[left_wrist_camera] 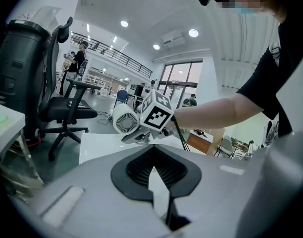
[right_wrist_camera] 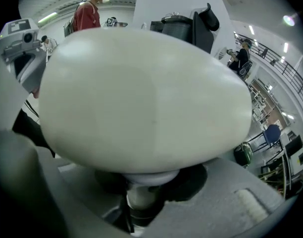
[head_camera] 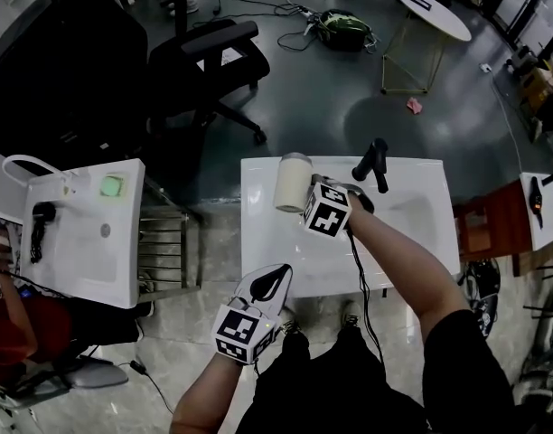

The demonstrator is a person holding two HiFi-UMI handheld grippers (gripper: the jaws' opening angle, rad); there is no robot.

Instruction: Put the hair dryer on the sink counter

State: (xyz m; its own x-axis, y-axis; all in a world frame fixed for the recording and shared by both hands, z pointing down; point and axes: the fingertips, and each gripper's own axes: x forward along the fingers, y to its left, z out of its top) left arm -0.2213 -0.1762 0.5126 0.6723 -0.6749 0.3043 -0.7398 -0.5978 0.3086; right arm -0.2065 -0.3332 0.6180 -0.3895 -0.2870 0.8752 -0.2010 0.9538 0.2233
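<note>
A cream-white hair dryer [head_camera: 293, 181] hangs over the back left part of the white sink counter [head_camera: 412, 242], left of the black faucet [head_camera: 371, 163]. My right gripper [head_camera: 308, 195] is shut on its handle, and its black cord [head_camera: 362, 287] trails down toward me. In the right gripper view the dryer's body [right_wrist_camera: 141, 98] fills the picture, with the handle [right_wrist_camera: 140, 198] between the jaws of the right gripper [right_wrist_camera: 141, 190]. My left gripper [head_camera: 278, 277] hovers at the counter's front left edge, shut and empty. In its own view the left gripper [left_wrist_camera: 152, 148] faces the dryer's grille [left_wrist_camera: 126, 121].
A second white sink unit [head_camera: 78, 242] stands at the left with a black dryer [head_camera: 40, 222] and a green item [head_camera: 111, 186] on it. A metal rack [head_camera: 168, 242] fills the gap between the units. Behind are a black office chair [head_camera: 204, 57] and an oval table [head_camera: 432, 12].
</note>
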